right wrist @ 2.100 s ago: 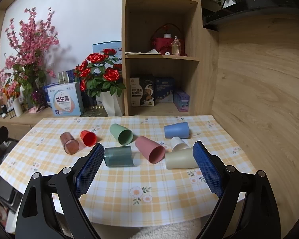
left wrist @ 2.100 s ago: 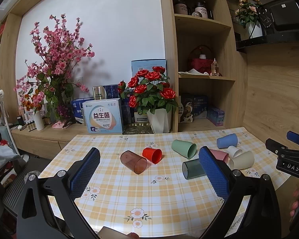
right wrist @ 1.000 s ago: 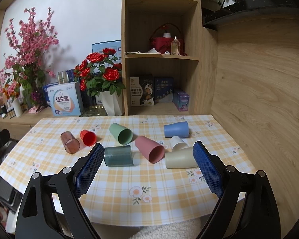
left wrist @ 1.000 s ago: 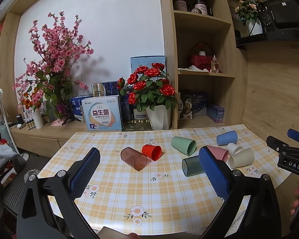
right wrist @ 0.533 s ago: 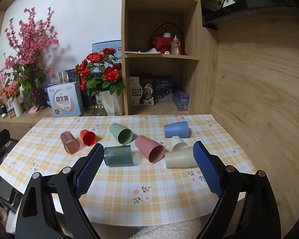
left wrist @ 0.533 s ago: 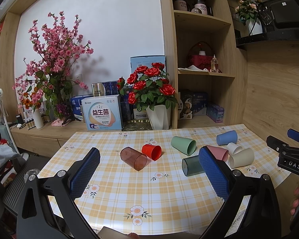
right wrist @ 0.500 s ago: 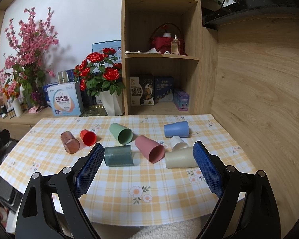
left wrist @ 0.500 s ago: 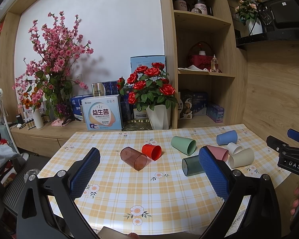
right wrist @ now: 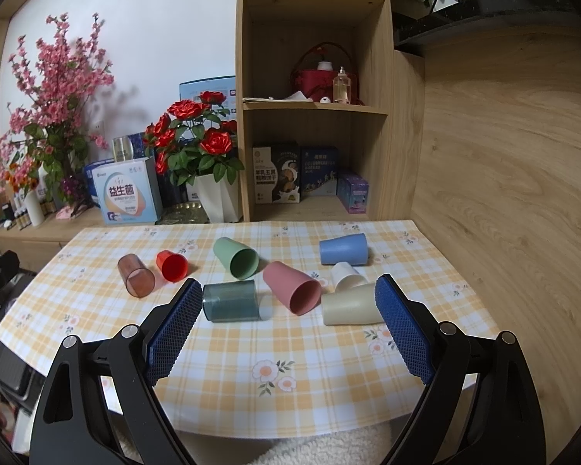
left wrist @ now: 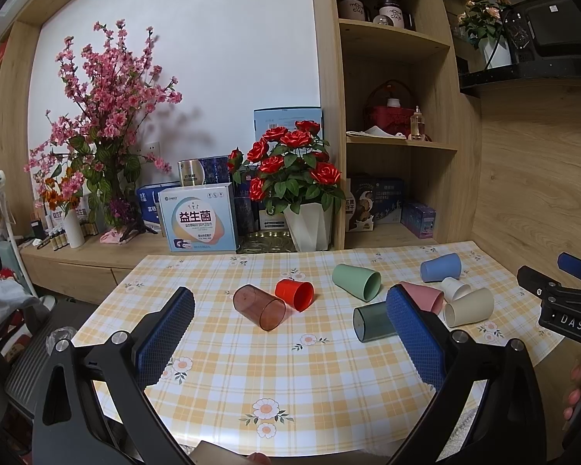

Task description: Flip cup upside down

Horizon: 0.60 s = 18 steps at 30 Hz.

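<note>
Lying on their sides beyond both spread, empty grippers — left gripper [left wrist: 290, 333], right gripper [right wrist: 286, 321] — eight cups, pink cup [right wrist: 292, 286] between right fingers [right wrist: 401, 329]

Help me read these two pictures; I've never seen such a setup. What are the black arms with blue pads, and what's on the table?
Each picture comes from a camera on a hand-held claw, looking forward between its two blue-padded fingers. The left claw and the right claw are both open and hold nothing. On the checked tablecloth eight cups lie on their sides, among them a red cup, a green cup, a pink cup and a blue cup. None is flipped yet.
</note>
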Tool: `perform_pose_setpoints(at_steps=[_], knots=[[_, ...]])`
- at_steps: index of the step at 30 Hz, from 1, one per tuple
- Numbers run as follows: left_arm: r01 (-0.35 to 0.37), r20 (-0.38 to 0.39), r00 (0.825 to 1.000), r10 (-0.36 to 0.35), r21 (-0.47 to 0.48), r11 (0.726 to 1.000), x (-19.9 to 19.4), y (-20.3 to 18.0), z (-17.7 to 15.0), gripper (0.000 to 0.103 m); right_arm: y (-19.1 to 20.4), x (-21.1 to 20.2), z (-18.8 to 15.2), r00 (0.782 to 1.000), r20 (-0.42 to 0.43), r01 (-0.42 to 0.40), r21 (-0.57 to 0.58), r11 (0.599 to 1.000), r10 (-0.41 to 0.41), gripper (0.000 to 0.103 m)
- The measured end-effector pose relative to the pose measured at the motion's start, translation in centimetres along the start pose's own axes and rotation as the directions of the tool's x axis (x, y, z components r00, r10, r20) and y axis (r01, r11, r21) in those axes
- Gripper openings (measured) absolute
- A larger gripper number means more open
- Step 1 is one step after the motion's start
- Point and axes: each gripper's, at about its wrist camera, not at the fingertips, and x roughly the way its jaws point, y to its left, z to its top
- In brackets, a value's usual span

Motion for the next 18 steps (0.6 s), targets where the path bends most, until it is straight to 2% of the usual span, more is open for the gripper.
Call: perform_pose_setpoints(at_steps=[6,11,15,18], knots=[[0.047,-0.041,0.998,-0.048,-0.021,0.999,0.9,0.3,-0.8,0.097,0.0,0.4,-0.5,1.000,-0.023,-0.019,0.014,1.000,0.019,0.088],[0.111,-0.101,0.988,-0.116,-0.055,0.992,2.3,1.2,-0.8,0.097,-1.2,1.8,0.1,0.995,-0.079,-0.050,0.050,0.998,0.054,0.088],[0.103,-0.132,0.985,-0.110,-0.058,0.993,4.2,2.1,-0.8,0.097,-3.5,4.4,0.1,0.984,-0.139,-0.095,0.090,0.991,0.107,0.088],[0.085,-0.156,0.984,-0.087,-0.019,0.996,6.1,2.4,-0.8,0.097,-5.8,7.6,0.0,0.972,-0.215,-0.074,0.089,0.993,0.092,0.088]])
